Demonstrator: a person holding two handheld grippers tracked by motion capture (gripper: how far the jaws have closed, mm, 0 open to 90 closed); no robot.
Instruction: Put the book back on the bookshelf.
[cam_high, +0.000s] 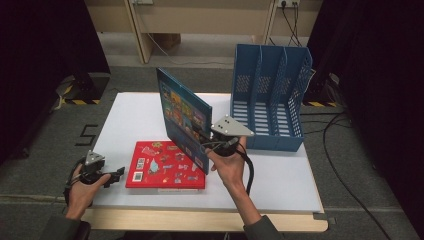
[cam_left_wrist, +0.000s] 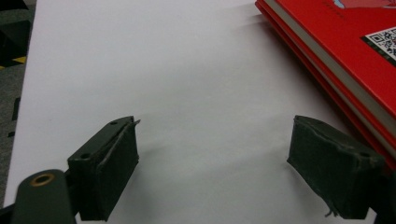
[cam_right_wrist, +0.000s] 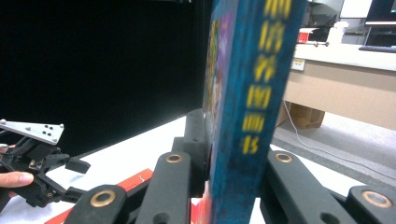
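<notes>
Book-filing step in hand, by the look of it: right gripper (cam_high: 207, 141) clamped on the spine of a blue picture book (cam_high: 183, 116), held upright above the white table (cam_high: 132, 117), its lower corner over the right edge of the red book (cam_high: 165, 171). Seen close in the right gripper view — jaws pressed on both sides of the blue spine (cam_right_wrist: 247, 107) with its yellow lettering, book standing vertical between them. Left gripper (cam_high: 111, 177) at the near left edge of the table, jaws spread wide with nothing between the pads (cam_left_wrist: 109, 172), just beside the red book's edge (cam_left_wrist: 336, 60) but not touching it. Red book lying flat, cover up, near the front of the table. Blue file rack (cam_high: 270, 95) standing at the far right of the table, its three slots apparently vacant and facing the person.

Next move, as a judgement: carrying the blue book rightward and away toward the rack, keeping it vertical, spine lined up with one slot, then lowering between the dividers before letting go. Likely risk — a tilted book catching on a divider. Red book not yet picked up.
</notes>
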